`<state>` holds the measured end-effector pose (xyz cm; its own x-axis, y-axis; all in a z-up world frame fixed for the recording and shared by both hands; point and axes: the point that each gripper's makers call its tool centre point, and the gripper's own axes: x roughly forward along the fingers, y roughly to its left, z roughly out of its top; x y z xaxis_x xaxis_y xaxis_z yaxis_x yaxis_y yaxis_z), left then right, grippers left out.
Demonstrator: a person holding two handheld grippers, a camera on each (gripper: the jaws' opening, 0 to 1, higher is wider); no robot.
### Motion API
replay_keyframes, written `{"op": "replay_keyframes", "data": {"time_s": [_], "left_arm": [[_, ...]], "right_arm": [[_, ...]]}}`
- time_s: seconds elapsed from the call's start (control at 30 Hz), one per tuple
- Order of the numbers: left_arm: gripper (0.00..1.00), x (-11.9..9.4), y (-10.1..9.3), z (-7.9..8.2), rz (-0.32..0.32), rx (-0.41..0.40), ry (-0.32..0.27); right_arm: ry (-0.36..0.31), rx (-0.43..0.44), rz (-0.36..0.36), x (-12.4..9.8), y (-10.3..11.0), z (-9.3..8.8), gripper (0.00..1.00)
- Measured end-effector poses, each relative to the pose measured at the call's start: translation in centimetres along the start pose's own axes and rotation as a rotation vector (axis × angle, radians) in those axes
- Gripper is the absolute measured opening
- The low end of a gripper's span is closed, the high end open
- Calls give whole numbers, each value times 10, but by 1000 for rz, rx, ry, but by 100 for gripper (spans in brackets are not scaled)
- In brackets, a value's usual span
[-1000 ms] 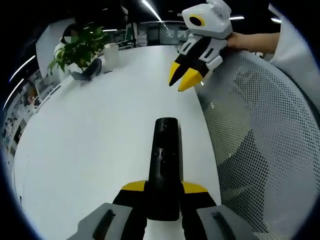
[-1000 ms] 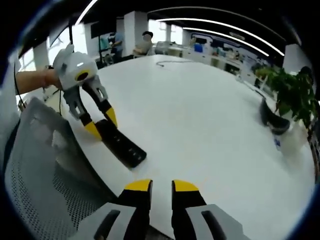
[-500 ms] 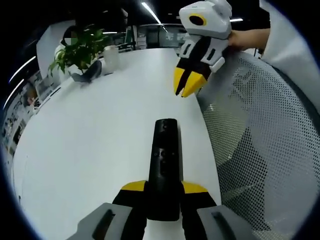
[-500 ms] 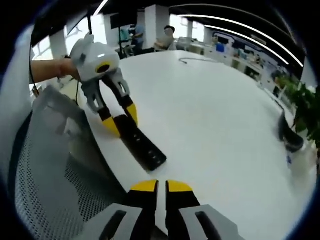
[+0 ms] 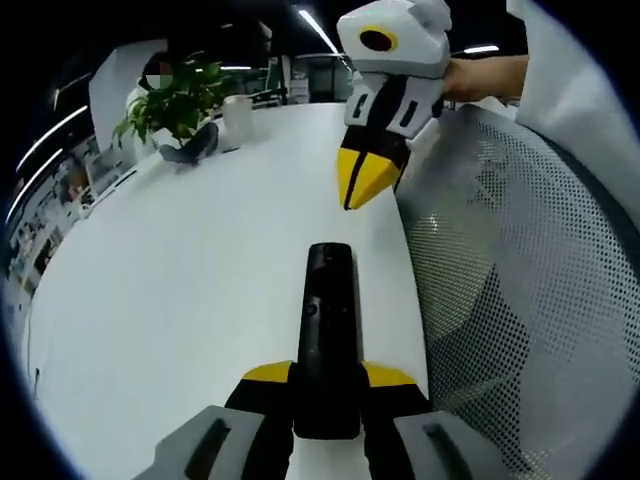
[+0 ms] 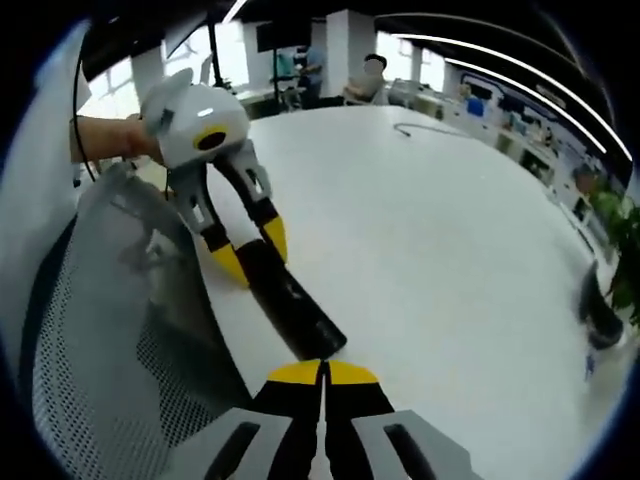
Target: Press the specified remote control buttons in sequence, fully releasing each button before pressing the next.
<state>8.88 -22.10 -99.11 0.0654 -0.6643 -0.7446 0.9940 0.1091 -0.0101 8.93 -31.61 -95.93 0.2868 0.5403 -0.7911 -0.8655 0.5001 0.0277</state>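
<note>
A black remote control lies lengthwise over the white table, its near end clamped between the yellow-tipped jaws of my left gripper. My right gripper hangs above and beyond the remote's far end, its yellow tips pressed together, apart from the remote. In the right gripper view the same remote points toward my right gripper, whose jaws are shut with nothing between them, just short of the remote's end. The left gripper holds the other end there.
A grey mesh chair back stands against the table's edge beside the remote. A potted plant and a dark dish sit at the far end. A cable lies far off on the table.
My right gripper has gone from open to shut and has come closer to the remote's far end. The left gripper keeps its hold on the remote.
</note>
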Motion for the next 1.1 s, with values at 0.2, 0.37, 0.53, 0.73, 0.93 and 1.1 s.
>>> {"op": "replay_keyframes", "data": {"time_s": [0.2,0.37,0.53,0.73,0.93,1.1], "left_arm": [[24,1,-7,0,-67,57,4],[24,2,-7,-1,-99,65,1],[24,3,-10,-2,-116,99,16],[24,3,-11,-2,-105,97,31],[24,4,-11,-2,-90,86,35],[24,4,-11,-1,-76,72,39]], "right_arm": [[22,-33,43,4,6,-1,0],[46,-52,75,11,10,-4,0],[59,-66,106,18,13,-3,0],[109,-112,134,25,18,-10,0],[125,-139,146,25,19,-11,0],[198,-245,139,26,20,-12,0]]}}
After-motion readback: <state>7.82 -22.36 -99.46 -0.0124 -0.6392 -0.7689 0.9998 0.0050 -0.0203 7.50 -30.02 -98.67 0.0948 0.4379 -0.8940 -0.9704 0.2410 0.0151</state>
